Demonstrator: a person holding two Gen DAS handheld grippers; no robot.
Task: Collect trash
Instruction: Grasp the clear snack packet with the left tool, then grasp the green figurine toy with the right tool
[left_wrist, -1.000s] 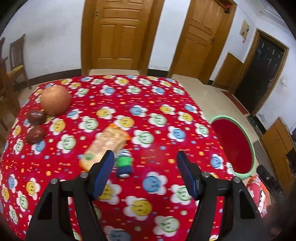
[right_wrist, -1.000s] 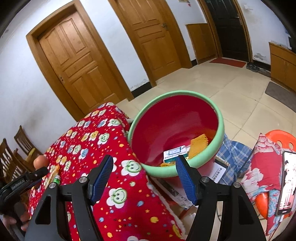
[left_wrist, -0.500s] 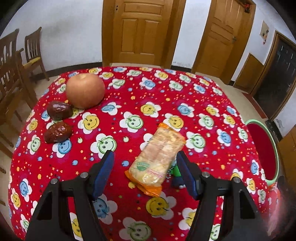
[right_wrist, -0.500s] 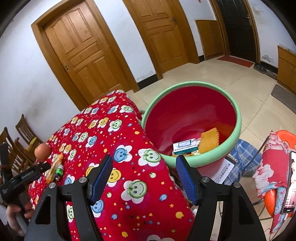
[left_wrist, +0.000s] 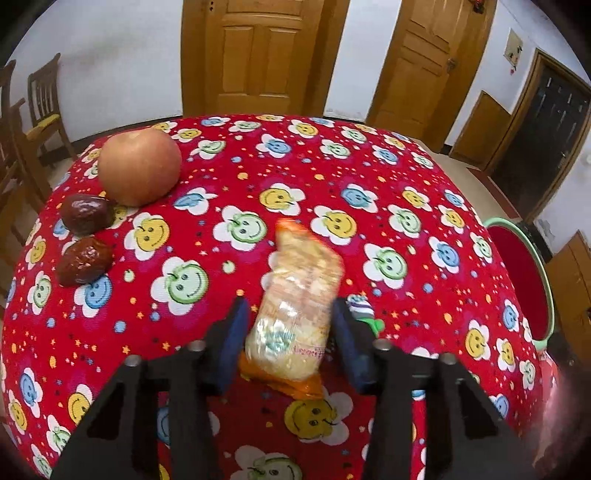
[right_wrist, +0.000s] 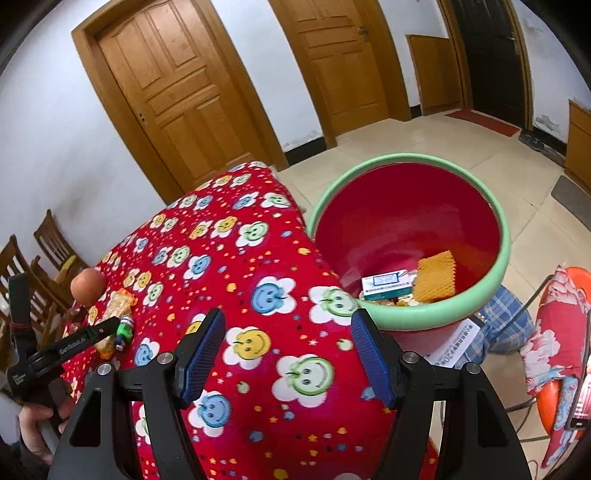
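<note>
Jaws of the left gripper (left_wrist: 288, 332) have just been closing and are now sitting narrow around the snack packet (left_wrist: 295, 310), low in the centre of the left wrist frame; whether the pads are actually pressing it cannot be told. That packet is lying on the red smiley tablecloth (left_wrist: 332, 177), with a small green and blue item (left_wrist: 364, 314) just beside it. Across the table, the right gripper (right_wrist: 288, 354) is hanging with jaws wide and empty over the cloth, near the green-rimmed red bin (right_wrist: 406, 221) at centre right.
</note>
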